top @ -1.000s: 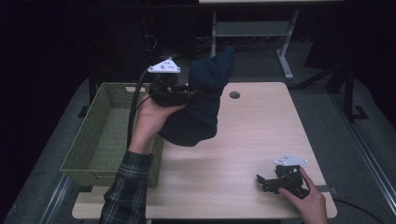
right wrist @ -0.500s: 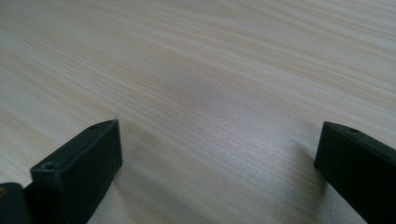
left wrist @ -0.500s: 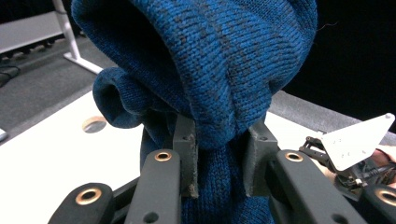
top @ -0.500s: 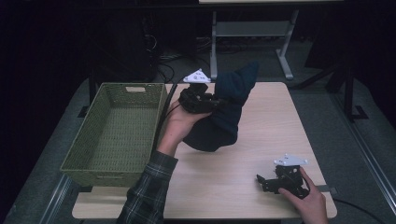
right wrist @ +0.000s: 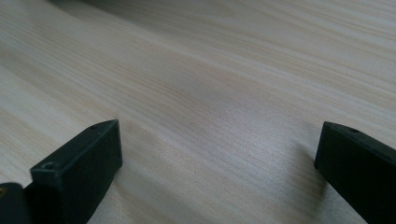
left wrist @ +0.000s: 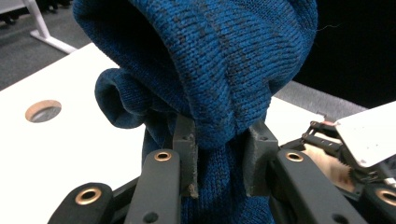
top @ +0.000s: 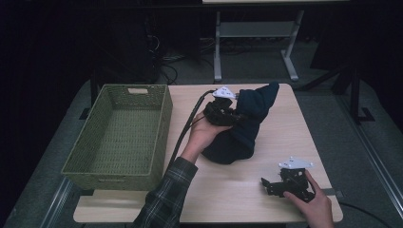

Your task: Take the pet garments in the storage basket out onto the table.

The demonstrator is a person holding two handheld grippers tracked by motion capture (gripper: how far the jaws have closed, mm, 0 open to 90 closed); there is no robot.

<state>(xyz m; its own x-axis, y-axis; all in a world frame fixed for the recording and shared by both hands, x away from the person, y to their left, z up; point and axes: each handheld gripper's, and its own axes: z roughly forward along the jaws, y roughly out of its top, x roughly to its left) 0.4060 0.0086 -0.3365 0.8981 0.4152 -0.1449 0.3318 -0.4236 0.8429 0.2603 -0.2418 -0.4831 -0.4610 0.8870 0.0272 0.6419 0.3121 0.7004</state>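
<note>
A dark blue knitted garment (top: 242, 126) lies bunched on the middle of the wooden table (top: 228, 190), one end reaching toward the far right corner. My left gripper (top: 233, 115) is shut on a fold of it. In the left gripper view the blue knit (left wrist: 219, 70) is pinched between the two pads (left wrist: 186, 149) and bulges above them. My right gripper (top: 271, 184) rests low at the table's near right, held by a hand (top: 313, 209). Its fingers (right wrist: 84, 163) stand wide apart over bare wood, open with nothing between them.
A green woven basket (top: 164, 114) with nothing in it stands at the table's left side, next to the left forearm in a plaid sleeve (top: 166, 194). A round cable hole (left wrist: 43, 110) sits in the tabletop beyond the garment. A metal frame (top: 256, 28) stands behind the table.
My left gripper has carried the blue garment to the right, away from the basket, and down onto the table's middle. The right gripper has stayed where it was.
</note>
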